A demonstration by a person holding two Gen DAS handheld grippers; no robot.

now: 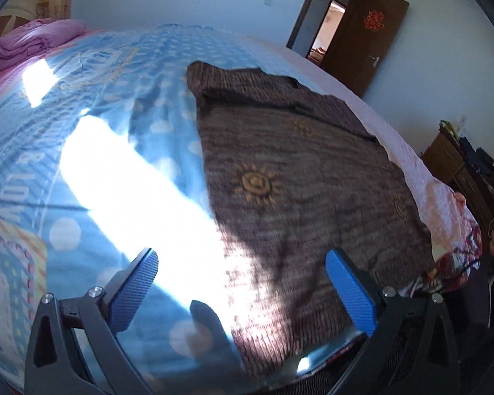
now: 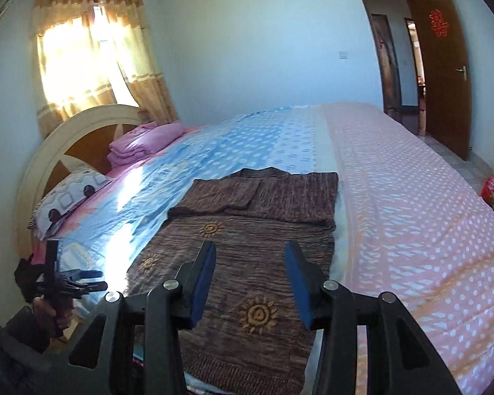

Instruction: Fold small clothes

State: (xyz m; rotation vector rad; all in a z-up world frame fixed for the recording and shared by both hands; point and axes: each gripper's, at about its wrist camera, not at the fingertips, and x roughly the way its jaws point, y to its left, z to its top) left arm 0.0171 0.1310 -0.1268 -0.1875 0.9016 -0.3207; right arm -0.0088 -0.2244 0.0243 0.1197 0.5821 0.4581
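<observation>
the brown sweater (image 2: pixel 247 247) lies flat on the bed (image 2: pixel 411 197), sleeves folded in; left tool (image 1: pixel 242 288) wide, right tool (image 2: pixel 250 283) half open, both empty; i would grip the hem corners at 6 o'clock evenly.

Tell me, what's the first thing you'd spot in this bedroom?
The brown knitted sweater with golden suns, spread flat on the bed's blue dotted cover, its sleeves folded in. A bright patch of sunlight lies beside it. Both grippers, left and right, hover open above it, holding nothing.
</observation>
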